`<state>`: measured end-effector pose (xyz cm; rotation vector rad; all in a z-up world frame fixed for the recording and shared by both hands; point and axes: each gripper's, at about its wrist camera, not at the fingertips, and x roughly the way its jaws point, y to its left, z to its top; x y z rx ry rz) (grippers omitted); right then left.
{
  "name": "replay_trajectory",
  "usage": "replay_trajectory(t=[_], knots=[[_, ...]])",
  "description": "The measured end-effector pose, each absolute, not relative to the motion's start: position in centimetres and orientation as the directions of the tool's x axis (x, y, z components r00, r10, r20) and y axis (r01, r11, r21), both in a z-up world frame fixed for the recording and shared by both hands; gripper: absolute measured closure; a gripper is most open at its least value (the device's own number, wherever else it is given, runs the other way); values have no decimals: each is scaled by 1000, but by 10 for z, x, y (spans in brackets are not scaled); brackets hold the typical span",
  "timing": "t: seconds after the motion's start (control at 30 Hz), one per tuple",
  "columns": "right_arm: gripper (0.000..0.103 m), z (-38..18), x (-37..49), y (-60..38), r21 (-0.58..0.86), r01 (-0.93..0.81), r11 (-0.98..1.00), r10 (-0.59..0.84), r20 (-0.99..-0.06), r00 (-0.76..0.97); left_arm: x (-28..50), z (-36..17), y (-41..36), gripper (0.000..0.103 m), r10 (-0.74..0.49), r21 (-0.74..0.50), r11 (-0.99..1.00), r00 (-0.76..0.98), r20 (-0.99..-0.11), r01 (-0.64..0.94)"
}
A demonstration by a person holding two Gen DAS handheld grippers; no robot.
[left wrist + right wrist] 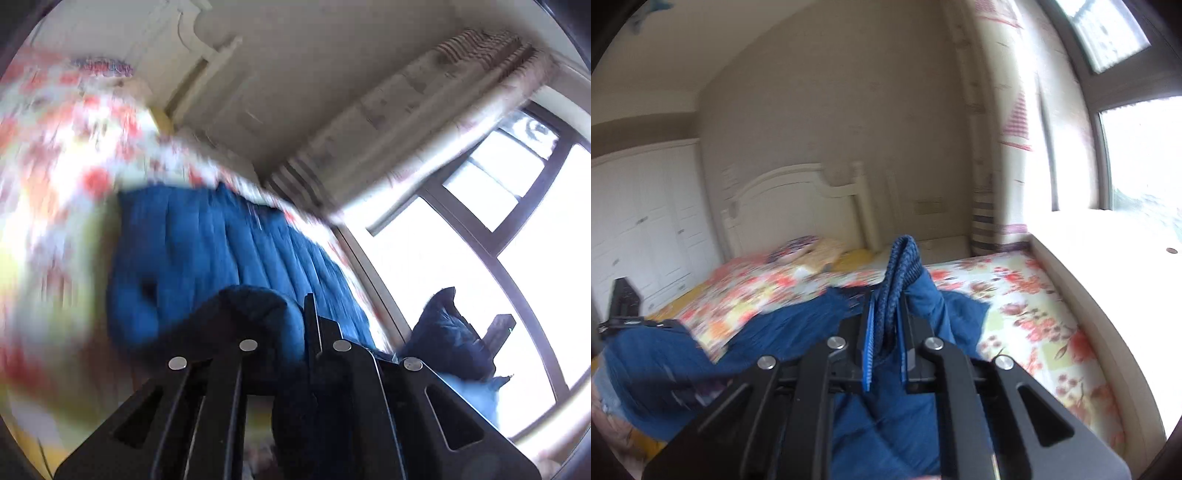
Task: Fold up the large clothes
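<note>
The blue garment [783, 332] lies spread over the flowered bedspread [1015, 295], below the white headboard [798, 199]. The right gripper [886, 332] is clamped on its ribbed knit edge [901, 266]. The left gripper [295, 325] is pinched tight on a dark fold of the same cloth.

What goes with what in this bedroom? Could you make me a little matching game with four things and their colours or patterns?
Things:
1. garment
2. bedspread
3. headboard
4. window frame

Descriptions:
a. cream white
b. dark brown
c. blue
d. red and orange flowers

Pairs: 1-c, 2-d, 3-a, 4-b
</note>
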<state>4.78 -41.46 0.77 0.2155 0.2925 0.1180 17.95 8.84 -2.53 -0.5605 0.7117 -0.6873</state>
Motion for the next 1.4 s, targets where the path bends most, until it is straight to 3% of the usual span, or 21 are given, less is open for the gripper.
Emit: replay_trajectory(t=[0.1,0.17,0.2,0.23,0.3,0.47,0.6,0.7,0.87,1.17,1.27,1.4], knots=[[86,13,141,-456,226,48,973,36,-354,935,286,-18,68,94,-672,-676,696,551,-494,243],[56,10,194,-478,220,135,966,-31,-421,906,342,-27,63,92,-643,-669,724,517,-565,169],[33,6,219,-492,248,165,954,-35,-457,889,367,-31,58,91,-623,-656,743,495,-606,132],[30,2,238,-504,298,175,938,-10,-484,875,396,-40,51,90,-601,-642,763,452,-659,79],[30,-3,253,-519,342,211,916,-18,-490,871,429,-60,57,88,-588,-642,767,407,-699,6],[30,-24,279,-526,246,183,952,-19,-548,836,462,-90,79,86,-671,-717,696,378,-637,26],[30,-67,309,-526,199,137,970,23,-640,768,475,-94,86,87,-590,-628,776,426,-686,62],[30,-94,324,-523,244,116,963,85,-681,727,482,-87,95,87,-606,-649,758,440,-663,67],[30,-118,351,-518,334,81,939,200,-723,661,497,-86,79,86,-467,-459,878,464,-753,139],[31,-140,361,-529,454,68,889,325,-728,604,532,-110,56,87,-558,-532,828,347,-754,176],[46,-140,361,-527,464,54,884,336,-711,617,540,-114,51,86,-544,-517,838,340,-767,174],[46,-139,362,-525,454,53,889,325,-709,626,544,-124,74,86,-653,-660,742,343,-675,113]])
